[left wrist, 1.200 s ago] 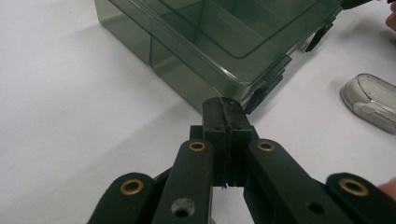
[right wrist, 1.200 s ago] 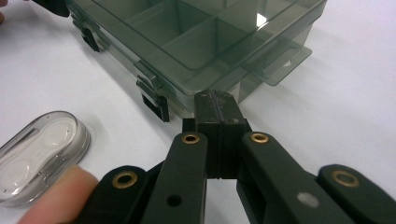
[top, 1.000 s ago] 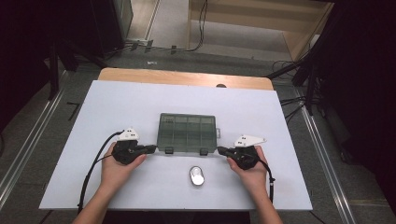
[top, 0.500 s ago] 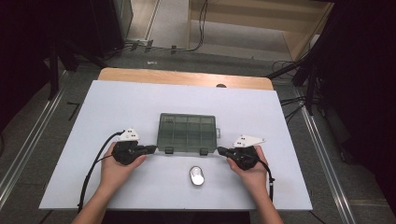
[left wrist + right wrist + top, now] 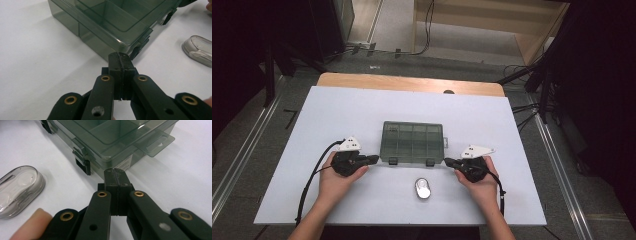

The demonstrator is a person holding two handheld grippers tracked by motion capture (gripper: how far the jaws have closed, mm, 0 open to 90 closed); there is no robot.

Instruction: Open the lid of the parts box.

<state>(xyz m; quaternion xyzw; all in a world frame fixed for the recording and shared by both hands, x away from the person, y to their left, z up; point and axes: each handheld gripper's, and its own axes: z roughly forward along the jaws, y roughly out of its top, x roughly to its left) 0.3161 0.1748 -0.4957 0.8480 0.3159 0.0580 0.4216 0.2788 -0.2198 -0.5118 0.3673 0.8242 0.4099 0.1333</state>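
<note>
High view: we see the white table (image 5: 337,115) first, biggest thing in frame, wooden edge at its far side. Dark translucent compartment box (image 5: 413,142) sits about mid-table, lid shut, two latches on the edge nearest us. Left gripper (image 5: 371,160) lies at the box's near left corner, held by the left hand (image 5: 337,175); right gripper (image 5: 448,161) lies at the near right corner, held by the right hand (image 5: 479,177). Both tips point inward at the box.

Left gripper view: our jaws are pressed flat together, nothing between them, tip just short of the box (image 5: 112,22) corner by a black latch (image 5: 136,51). Whether it touches, we can't tell.

Right gripper view: same story, jaws fully closed on nothing, tip just beside the box (image 5: 112,137) wall near its white label; contact unclear. Hang tab sticks out from the box's end.

Smallest item: a small clear oval case (image 5: 423,188), on the table in front of the box, between the two hands, apart from both. It also shows in the left gripper view (image 5: 198,50) and right gripper view (image 5: 20,188).
</note>
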